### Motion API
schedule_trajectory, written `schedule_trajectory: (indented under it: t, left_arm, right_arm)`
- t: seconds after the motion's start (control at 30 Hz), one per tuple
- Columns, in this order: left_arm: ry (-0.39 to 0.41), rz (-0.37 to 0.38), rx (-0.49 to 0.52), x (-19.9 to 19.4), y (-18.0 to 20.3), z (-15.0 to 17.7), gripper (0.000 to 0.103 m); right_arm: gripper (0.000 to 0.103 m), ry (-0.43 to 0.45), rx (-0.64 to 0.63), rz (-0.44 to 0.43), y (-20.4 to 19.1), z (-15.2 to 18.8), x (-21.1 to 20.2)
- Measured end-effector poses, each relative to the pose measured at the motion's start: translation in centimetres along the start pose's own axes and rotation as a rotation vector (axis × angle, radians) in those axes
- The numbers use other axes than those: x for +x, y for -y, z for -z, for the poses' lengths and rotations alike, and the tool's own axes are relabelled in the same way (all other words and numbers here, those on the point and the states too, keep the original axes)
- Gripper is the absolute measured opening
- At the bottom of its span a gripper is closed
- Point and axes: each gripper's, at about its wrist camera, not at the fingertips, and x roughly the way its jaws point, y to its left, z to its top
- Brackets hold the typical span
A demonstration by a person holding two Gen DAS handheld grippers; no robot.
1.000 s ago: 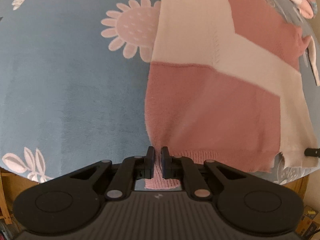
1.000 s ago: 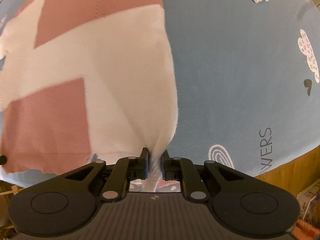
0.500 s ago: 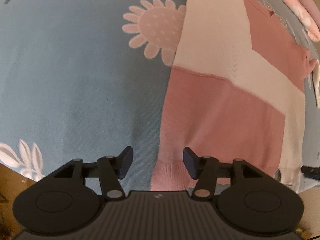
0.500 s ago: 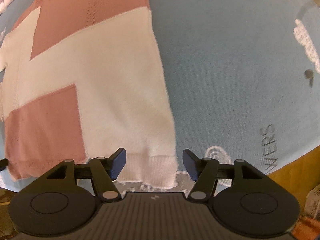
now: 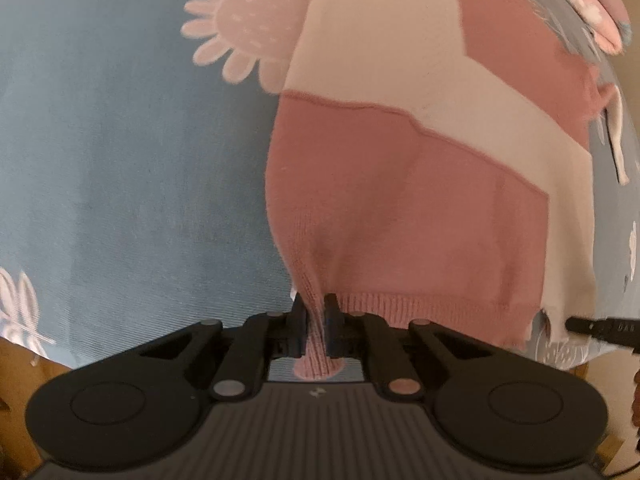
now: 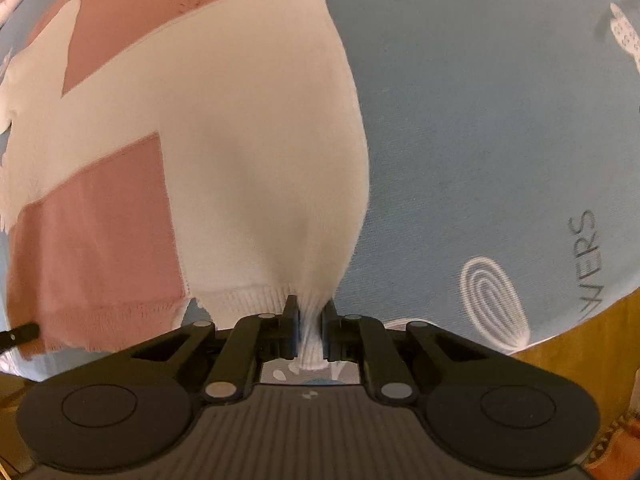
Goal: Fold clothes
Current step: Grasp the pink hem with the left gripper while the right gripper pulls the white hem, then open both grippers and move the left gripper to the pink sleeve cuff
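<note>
A pink and cream knitted sweater (image 5: pixel 420 160) lies flat on a blue printed sheet (image 5: pixel 120 160). My left gripper (image 5: pixel 314 312) is shut on the pink ribbed hem at the sweater's left bottom corner, and the knit bunches up between its pads. In the right wrist view the same sweater (image 6: pixel 224 152) shows its cream side. There my right gripper (image 6: pixel 310 316) is shut on the cream ribbed hem at the right bottom corner. Both corners are pulled up into small peaks. The other gripper's black tip (image 5: pixel 600 326) shows at the far right of the left wrist view.
The sheet (image 6: pixel 500 120) carries a pink flower print (image 5: pixel 240 28), a white arch print (image 6: pixel 494 304) and lettering. The wooden bed edge (image 6: pixel 592 340) shows at the lower right. More pink cloth (image 5: pixel 592 4) lies at the top right.
Both grippers were shut on the hem, stood open over it half a second ago, and are shut on it again. The left one now grips nearer the sweater's left edge.
</note>
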Motion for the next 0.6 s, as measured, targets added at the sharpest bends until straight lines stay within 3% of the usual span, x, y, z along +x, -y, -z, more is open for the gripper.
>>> schedule_trajectory:
  t: [0.23, 0.4, 0.43, 0.5, 0.53, 0.6]
  left_arm:
    - [0.021, 0.000, 0.002, -4.1, -0.1, 0.9, 0.005]
    - [-0.012, -0.007, -0.049, -1.8, -1.2, 0.5, 0.007]
    - [-0.023, -0.010, -0.058, -1.0, -1.2, 0.3, 0.014]
    - [-0.037, -0.033, -0.055, 0.0, -1.0, 0.0, 0.013]
    - [-0.037, -0.057, -0.039, 0.2, -0.9, -0.2, 0.021]
    - [-0.037, -0.068, -0.005, -0.4, -0.9, -0.5, 0.037]
  right_arm:
    - [0.012, 0.009, -0.038, -0.002, 0.2, 0.7, -3.9]
    - [0.012, -0.017, -0.055, 0.029, 0.1, 0.9, -1.9]
    - [0.013, -0.025, -0.061, 0.035, 0.0, 0.7, -1.1]
    - [0.025, -0.040, -0.077, 0.044, -0.2, 0.4, -0.3]
    - [0.027, -0.042, -0.082, 0.049, -0.3, 0.3, -0.4]
    - [0.046, -0.035, -0.094, 0.052, -0.3, 0.1, -1.2]
